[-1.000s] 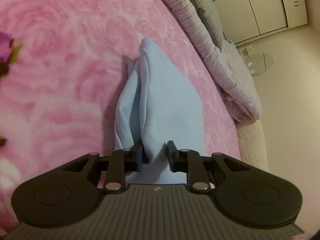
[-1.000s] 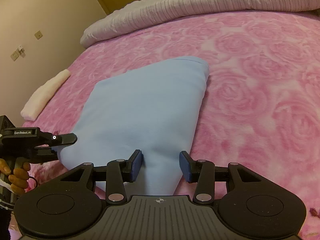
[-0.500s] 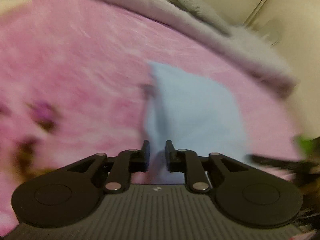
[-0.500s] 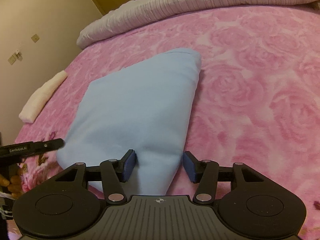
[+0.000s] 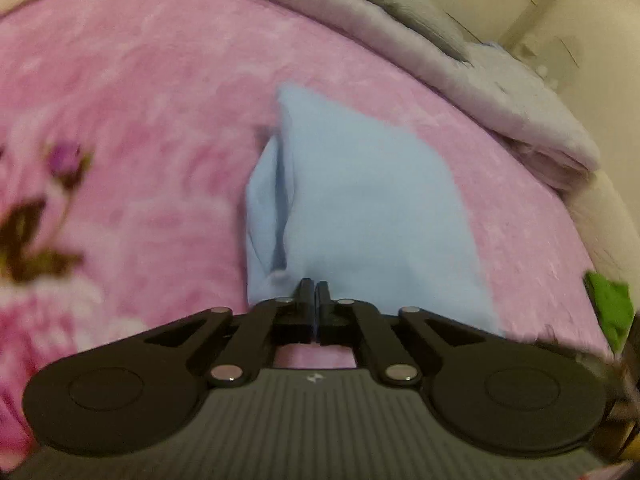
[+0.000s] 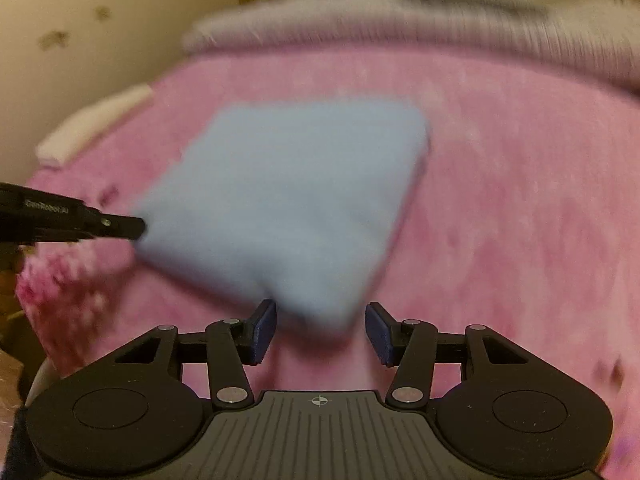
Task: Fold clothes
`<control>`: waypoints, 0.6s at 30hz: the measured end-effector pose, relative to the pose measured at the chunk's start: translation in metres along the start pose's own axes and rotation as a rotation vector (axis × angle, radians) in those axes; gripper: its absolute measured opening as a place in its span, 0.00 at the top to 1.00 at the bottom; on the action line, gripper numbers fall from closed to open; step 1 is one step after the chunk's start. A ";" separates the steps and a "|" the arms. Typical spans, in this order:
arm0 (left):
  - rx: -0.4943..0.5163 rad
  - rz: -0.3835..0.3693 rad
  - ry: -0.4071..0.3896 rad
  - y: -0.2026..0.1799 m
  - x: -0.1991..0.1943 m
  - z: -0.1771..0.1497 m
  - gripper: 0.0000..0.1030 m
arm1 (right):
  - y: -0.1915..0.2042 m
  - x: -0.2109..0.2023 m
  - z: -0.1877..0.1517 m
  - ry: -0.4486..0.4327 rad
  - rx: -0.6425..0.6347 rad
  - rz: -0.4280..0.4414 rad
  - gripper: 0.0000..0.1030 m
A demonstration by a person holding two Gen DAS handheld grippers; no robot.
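While both views are blurred, a folded light blue cloth (image 5: 372,208) shows plainly, lying on a bed under a pink rose-patterned blanket (image 5: 152,92). The cloth is the landmark here. At its near edge, the left tongs (image 5: 316,292) are pressed fully together; a corner of the cloth sits right at their tips, but whether fabric is pinched between them cannot be told. Seen from the right wrist, the left tongs (image 6: 136,229) touch the cloth's left corner. The right tongs (image 6: 320,330) stand apart, one finger on either side of the cloth's nearest corner, and the blue pads (image 6: 264,330) do not press on it. Beyond the cloth, a grey-lilac ribbed quilt (image 6: 460,32) is bunched along the far side of the bed. Left of the cloth, near the bed's edge, lies a pale rolled towel (image 6: 92,128). To the cloth's right in the left wrist view, something green (image 5: 608,308) shows at the bed's edge.
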State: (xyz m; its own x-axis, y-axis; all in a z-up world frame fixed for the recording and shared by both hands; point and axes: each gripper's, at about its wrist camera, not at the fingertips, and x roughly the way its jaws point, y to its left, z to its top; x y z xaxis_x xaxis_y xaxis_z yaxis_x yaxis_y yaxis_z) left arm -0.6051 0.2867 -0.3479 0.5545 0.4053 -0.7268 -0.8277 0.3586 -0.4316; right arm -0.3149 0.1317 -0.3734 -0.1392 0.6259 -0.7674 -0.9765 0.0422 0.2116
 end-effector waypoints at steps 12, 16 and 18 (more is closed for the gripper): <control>0.104 0.191 0.077 -0.055 -0.030 -0.042 0.83 | -0.006 -0.054 -0.005 -0.049 0.136 -0.030 0.50; 0.134 0.200 0.080 -0.065 -0.038 -0.053 0.83 | 0.002 -0.062 -0.012 -0.041 0.146 -0.035 0.50; 0.150 0.209 0.075 -0.069 -0.044 -0.056 0.81 | 0.005 -0.066 -0.016 -0.040 0.150 -0.037 0.49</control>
State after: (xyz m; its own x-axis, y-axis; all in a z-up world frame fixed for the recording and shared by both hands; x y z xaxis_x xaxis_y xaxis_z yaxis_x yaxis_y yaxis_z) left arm -0.5771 0.1968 -0.3165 0.3601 0.4227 -0.8316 -0.8987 0.3965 -0.1876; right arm -0.3131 0.0783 -0.3308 -0.0942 0.6520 -0.7524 -0.9449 0.1795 0.2738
